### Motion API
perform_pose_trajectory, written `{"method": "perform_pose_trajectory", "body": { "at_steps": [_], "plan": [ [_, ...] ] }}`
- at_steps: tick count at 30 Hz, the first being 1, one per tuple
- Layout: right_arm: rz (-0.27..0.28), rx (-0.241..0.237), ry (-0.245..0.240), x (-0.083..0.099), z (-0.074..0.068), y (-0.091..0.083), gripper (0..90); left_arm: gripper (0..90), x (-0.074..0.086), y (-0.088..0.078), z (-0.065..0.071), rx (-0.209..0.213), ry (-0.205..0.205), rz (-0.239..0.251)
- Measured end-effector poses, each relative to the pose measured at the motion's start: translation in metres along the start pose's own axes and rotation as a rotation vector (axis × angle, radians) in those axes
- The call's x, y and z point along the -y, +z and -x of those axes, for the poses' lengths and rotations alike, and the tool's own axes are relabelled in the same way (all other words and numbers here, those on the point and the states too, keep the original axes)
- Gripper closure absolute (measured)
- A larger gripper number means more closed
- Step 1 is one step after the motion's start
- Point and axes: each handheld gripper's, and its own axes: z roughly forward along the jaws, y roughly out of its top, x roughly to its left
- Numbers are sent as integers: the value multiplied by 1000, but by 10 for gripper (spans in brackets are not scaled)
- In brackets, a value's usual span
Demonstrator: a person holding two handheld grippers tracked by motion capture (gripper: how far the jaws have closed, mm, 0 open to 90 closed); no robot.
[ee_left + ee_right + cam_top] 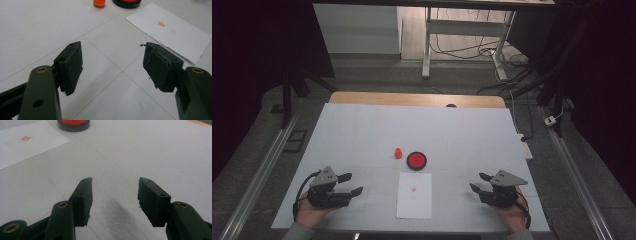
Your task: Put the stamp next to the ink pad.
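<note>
The left gripper (353, 184) and right gripper (478, 182) are resting with jaws apart, gripping nothing. The small orange stamp (398, 153) is standing upright just left of the ink pad (416, 160); an off-centre pinch is likely tipping it, smearing the paper (414, 195).

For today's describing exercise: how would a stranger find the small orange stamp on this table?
Start at the white sheet of paper lying on the table. Just beyond it sits a round red ink pad. The stamp stands upright left of that pad: smaller, orange and knob-shaped, not flat.
</note>
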Motion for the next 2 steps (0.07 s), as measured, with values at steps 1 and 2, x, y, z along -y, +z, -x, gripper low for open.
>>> {"method": "perform_pose_trajectory", "body": {
  "at_steps": [1,2],
  "plan": [
    [0,0,0,0,0,0,447,319,0,0,0,-1,0,0],
    [1,0,0,0,0,0,447,318,0,0,0,-1,1,0]
  ]
}}
